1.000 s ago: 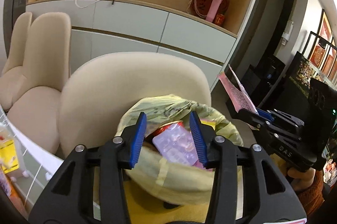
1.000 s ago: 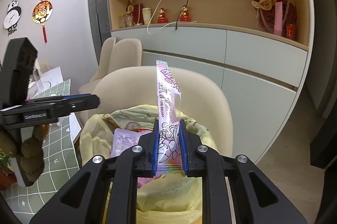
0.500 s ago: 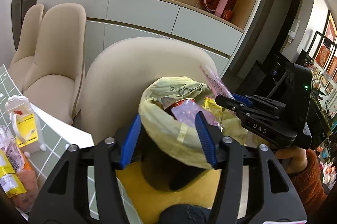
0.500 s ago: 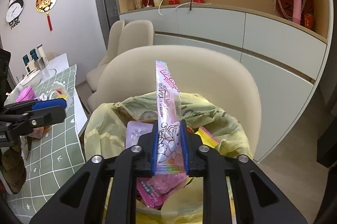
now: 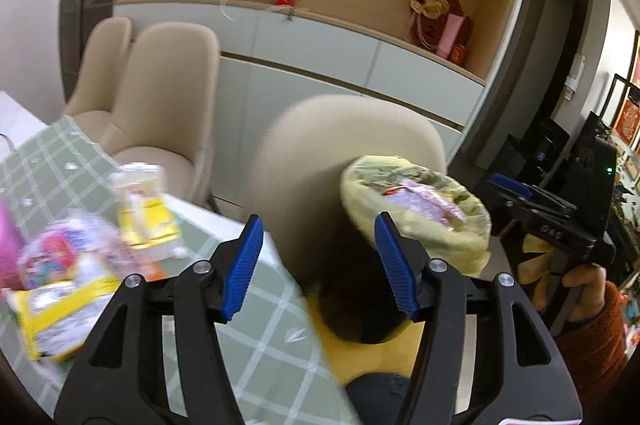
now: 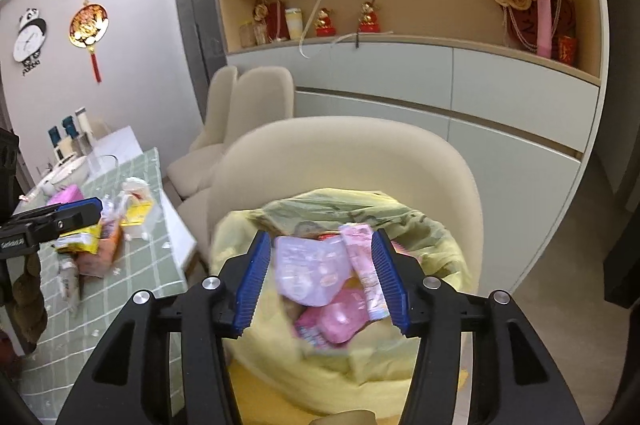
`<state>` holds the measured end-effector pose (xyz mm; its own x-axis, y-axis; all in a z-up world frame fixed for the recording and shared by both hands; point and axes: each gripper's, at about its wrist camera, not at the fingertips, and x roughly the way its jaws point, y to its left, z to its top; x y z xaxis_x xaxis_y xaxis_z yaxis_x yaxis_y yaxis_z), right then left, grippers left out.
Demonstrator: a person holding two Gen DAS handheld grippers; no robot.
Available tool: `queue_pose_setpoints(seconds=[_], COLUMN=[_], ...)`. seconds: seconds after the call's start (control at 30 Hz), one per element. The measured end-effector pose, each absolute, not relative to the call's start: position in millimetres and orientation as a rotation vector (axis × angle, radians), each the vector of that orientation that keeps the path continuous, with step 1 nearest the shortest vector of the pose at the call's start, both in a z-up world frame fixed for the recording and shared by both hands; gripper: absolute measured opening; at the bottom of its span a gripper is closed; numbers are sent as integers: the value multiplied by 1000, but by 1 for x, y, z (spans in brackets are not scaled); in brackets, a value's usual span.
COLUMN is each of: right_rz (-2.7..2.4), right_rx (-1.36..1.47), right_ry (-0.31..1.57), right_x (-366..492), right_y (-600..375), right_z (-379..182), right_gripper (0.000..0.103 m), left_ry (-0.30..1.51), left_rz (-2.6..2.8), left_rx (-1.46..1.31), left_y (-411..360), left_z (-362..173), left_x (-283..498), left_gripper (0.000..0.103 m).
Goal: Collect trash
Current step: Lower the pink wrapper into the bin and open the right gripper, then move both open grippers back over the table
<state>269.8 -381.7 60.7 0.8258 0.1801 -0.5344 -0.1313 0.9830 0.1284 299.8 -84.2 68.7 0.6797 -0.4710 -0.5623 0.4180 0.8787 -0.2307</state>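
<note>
Now that the right gripper [image 6: 318, 279] has just opened and dropped the long pink wrapper [image 6: 366, 271] into the yellow-lined bin [image 6: 448, 245], the empty, open left gripper [image 5: 318, 265] swings back toward the trash pile [image 5: 80, 265] on the bench [image 5: 256, 357].

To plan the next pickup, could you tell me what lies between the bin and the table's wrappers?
Only bare green checked tablecloth, in the right wrist view.
</note>
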Motion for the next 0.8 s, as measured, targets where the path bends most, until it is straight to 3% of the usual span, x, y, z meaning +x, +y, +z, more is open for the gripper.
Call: queue_pose_setpoints(seconds=[0.1,0.17,0.5,0.8], right_rz=[183,198,416,623], right_rx=[80,60,-117,-148], right_ry=[558,555,677,682], right_x=[258,253,240,235], right_y=[-362,-347,-237,-162], right_z=[62,62,26,20], right_gripper=[52,60,60,60], left_ry=[629,626,655,681], left_rz=[-455,-415,-173,-139], left_rx=[-64,-54,-165,-185], left_y=[-51,-22,120,155], left_z=[70,69,43,30], left_x=[288,282,265,253], left_gripper=[59,59,60,60])
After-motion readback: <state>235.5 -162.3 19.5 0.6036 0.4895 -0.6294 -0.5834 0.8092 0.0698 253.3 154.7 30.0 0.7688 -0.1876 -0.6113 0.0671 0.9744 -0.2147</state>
